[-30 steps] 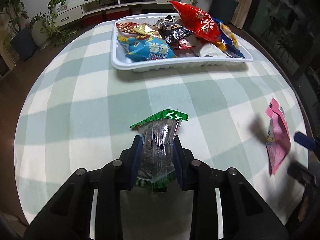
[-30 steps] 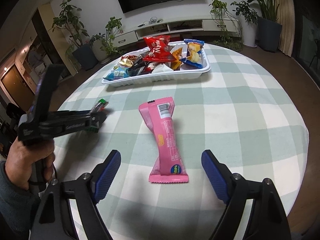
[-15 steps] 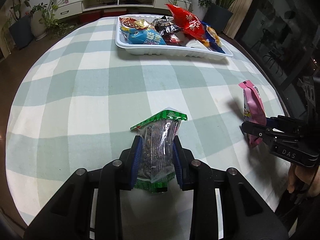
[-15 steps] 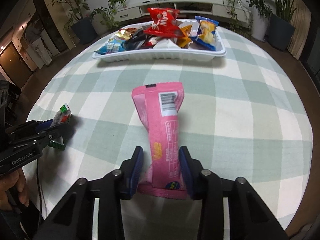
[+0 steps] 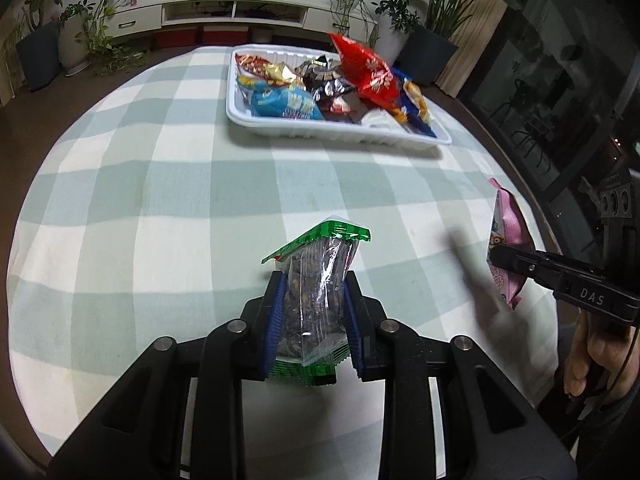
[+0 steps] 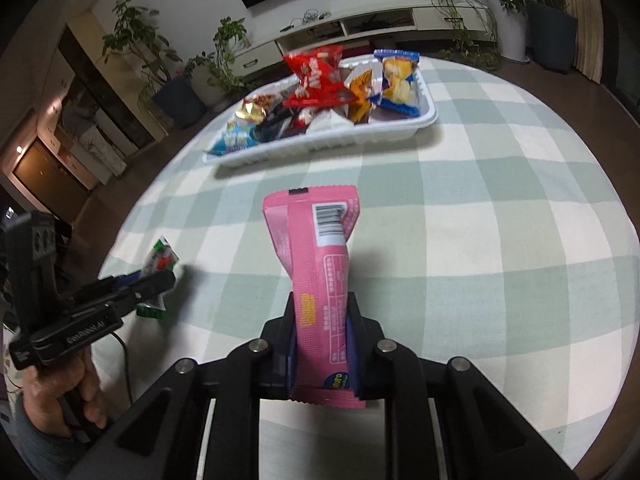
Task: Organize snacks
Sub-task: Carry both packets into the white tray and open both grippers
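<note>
My left gripper [image 5: 314,280] is shut on a clear seed packet with green ends [image 5: 316,280], held above the checked tablecloth. My right gripper [image 6: 322,300] is shut on a long pink snack bag [image 6: 320,264], lifted off the cloth. The pink bag also shows at the right of the left wrist view [image 5: 506,240], and the seed packet at the left of the right wrist view [image 6: 160,258]. A white tray [image 5: 320,130] full of several snack bags stands at the far side of the table; it also shows in the right wrist view [image 6: 360,132].
The round table [image 5: 140,200] has a green and white checked cloth. A low TV cabinet [image 5: 240,8] and potted plants [image 5: 424,36] stand beyond it. The table edge is close on the right [image 6: 592,360].
My right gripper closed on the pink bag and lifted it off the cloth. My left gripper kept hold of the seed packet and both moved a little toward the tray.
</note>
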A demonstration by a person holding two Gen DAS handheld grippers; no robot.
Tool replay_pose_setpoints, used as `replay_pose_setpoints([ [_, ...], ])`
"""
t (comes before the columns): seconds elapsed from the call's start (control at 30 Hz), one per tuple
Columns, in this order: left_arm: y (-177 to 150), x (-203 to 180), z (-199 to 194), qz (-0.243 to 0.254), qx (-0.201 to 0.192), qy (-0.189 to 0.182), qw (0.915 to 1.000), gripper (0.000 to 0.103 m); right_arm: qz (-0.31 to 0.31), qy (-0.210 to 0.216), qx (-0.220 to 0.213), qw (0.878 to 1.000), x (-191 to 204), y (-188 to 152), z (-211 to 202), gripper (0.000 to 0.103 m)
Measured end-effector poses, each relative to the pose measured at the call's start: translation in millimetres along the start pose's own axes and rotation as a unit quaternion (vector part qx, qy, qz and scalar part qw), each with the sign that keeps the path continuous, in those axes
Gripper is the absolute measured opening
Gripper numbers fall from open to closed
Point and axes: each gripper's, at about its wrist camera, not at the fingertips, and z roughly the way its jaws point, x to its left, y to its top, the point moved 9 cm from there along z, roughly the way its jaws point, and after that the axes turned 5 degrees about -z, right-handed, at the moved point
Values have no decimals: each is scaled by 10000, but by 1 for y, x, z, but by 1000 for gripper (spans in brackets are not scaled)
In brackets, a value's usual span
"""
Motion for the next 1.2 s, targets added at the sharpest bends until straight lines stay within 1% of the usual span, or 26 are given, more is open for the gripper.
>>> replay_pose_setpoints([
  [0.1, 23, -2, -8, 6, -161, -42, 9999, 26, 69, 56, -191, 9998, -5, 21, -13, 21],
  [0.17, 45, -4, -14, 7, -301, -94, 9995, 26, 111, 52, -318, 9994, -10, 40, -21, 21],
  [0.33, 104, -7, -20, 18, -620, -98, 9980, 26, 78, 10, -617, 9981, -20, 99, -32, 21],
  [0.37, 119, -7, -20, 8, -678, -104, 9976, 26, 80, 12, -647, 9979, -22, 115, -31, 21],
  [0.47, 153, -9, -11, 50, -735, -63, 9973, 26, 111, -22, -645, 9979, -30, 147, -19, 21],
  [0.53, 175, -7, 4, 49, -685, -10, 9976, 26, 118, -82, -607, 9981, -35, 166, -5, 21],
  [0.6, 191, -4, 21, 32, -630, 34, 9980, 26, 80, -178, -544, 9983, -39, 182, 11, 21],
  [0.67, 202, 1, 38, 7, -588, 93, 9982, 26, 62, -237, -444, 9987, -43, 194, 32, 21],
  [0.77, 216, 8, 66, -55, -523, 168, 9985, 26, 35, -339, -301, 9990, -49, 200, 57, 21],
  [0.83, 221, 6, 82, 44, -506, 242, 9984, 26, 28, -404, -168, 9990, -54, 202, 73, 21],
  [0.93, 220, -1, 104, 237, -422, 320, 9983, 26, 15, -518, -54, 9986, -60, 203, 95, 21],
  [1.0, 218, -5, 116, 325, -379, 336, 9982, 26, 12, -532, -40, 9986, -63, 202, 102, 21],
  [1.03, 217, -5, 121, 339, -371, 349, 9981, 28, 7, -524, -40, 9986, -63, 203, 106, 21],
  [1.2, 216, -5, 134, 396, -390, 408, 9976, 29, -114, -601, 60, 9981, -62, 202, 119, 23],
])
